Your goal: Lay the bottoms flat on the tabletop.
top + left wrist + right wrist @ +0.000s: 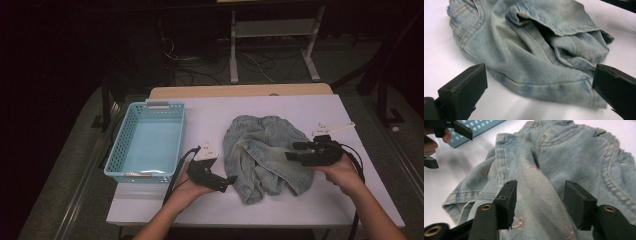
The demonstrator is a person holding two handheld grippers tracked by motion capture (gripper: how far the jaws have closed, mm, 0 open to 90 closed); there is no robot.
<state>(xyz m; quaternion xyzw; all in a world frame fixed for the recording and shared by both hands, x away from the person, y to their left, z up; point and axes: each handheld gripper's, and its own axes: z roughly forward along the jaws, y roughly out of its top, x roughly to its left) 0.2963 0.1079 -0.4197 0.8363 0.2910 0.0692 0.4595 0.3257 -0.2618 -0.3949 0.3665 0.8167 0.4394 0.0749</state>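
A crumpled light-blue denim garment (257, 150) lies in the middle of the white table (325, 200). My left gripper (231, 179) sits low at its near left edge, pointing right. In the left gripper view its jaws stand wide apart, with the denim's (524, 50) stitched hem on the table just ahead of them. My right gripper (292, 151) reaches in from the right over the garment. Its jaws (540, 187) are half closed either side of a raised fold of denim (574, 150) with small pink embroidery, and the pads do not visibly press it.
A light-blue perforated plastic basket (117, 150) stands on the table's left side, just left of my left hand; its wall (476, 127) also shows behind the garment. Bare table lies in front of and to the right of the denim.
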